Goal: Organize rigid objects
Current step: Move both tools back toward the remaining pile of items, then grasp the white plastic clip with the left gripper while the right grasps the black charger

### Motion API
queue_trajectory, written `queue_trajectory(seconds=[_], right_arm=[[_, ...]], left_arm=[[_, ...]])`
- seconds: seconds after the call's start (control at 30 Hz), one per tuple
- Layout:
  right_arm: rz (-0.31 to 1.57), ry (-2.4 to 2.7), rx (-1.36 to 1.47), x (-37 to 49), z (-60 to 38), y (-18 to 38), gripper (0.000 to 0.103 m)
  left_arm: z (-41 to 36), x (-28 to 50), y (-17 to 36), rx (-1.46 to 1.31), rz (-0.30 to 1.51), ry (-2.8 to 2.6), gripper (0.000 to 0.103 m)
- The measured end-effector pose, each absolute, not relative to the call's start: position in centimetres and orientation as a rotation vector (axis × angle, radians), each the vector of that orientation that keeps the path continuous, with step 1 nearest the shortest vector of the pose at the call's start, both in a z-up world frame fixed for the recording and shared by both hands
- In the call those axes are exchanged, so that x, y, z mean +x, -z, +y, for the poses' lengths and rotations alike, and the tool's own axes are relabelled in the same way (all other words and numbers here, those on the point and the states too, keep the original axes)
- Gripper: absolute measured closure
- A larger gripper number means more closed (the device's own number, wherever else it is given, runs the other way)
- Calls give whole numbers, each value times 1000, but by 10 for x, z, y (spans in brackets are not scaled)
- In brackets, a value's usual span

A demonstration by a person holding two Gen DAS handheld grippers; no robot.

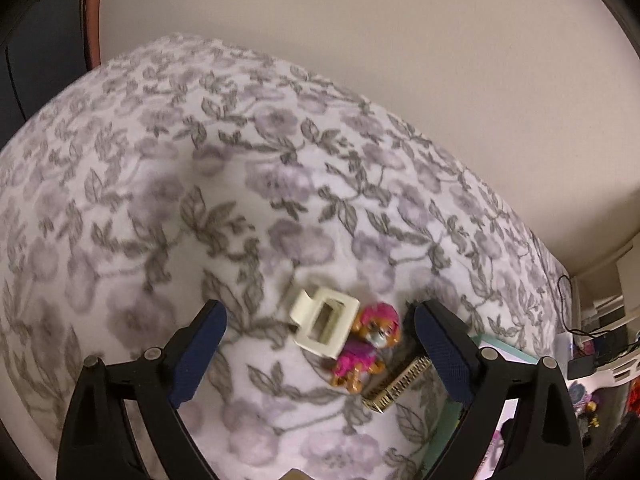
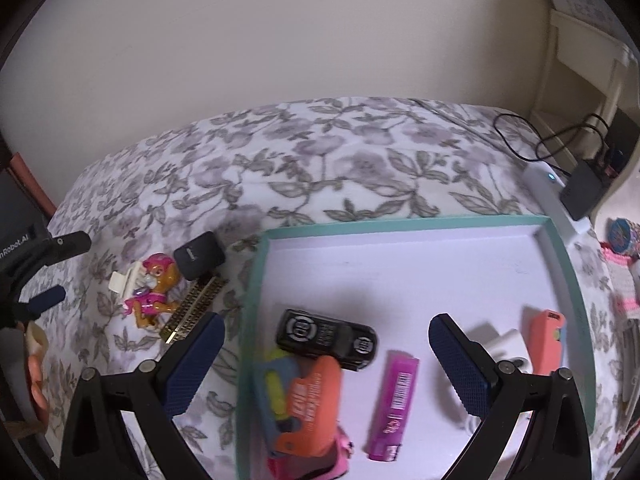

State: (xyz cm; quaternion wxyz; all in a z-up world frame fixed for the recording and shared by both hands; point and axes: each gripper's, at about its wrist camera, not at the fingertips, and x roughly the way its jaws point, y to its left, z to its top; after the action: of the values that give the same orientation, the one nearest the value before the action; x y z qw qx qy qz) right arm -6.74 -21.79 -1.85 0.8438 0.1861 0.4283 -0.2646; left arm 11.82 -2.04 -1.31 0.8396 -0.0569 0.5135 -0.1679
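Both tools gape wide, holding nothing. Low in frame, the left tool (image 1: 320, 344) brackets the cream hair clip (image 1: 324, 322) and pink pup figure (image 1: 370, 346) on the bed (image 1: 200, 200); the right tool (image 2: 326, 364) hovers over the teal tray (image 2: 400, 226).

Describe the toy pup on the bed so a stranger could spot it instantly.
Start at the teal-rimmed tray on the floral bedspread; a small cluster of items lies on the fabric just off its left edge. The toy pup is in the middle, between a cream hair clip and a gold comb-like piece. It alone is a figurine: orange-brown body, bright pink outfit.
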Motion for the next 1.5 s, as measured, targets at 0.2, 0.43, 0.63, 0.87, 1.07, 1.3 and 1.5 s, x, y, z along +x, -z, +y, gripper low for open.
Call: queue_trajectory(seconds=[0.2,0.43,0.63,0.87,1.07,1.3,1.5], right_arm=[[900,519,441,-51,-211,17,0],[906,463,477,-29,-205,19,0],[920,437,484,-6,-207,25,0],[941,402,482,19,-208,35,6],[948,366,509,35,-214,47,15],[967,376,478,45,-212,57,18],[945,378,460,44,-214,51,22]], left_arm=[[-9,127,8,-195,1059,418,8],[-7,134,15,-200,1065,444,7],[-13,143,35,-140,1148,406,7],[-22,151,56,-91,1231,392,7],[-27,158,70,-96,1287,368,7],[-31,160,77,-91,1324,362,7],[-36,159,83,-79,1342,368,7]])
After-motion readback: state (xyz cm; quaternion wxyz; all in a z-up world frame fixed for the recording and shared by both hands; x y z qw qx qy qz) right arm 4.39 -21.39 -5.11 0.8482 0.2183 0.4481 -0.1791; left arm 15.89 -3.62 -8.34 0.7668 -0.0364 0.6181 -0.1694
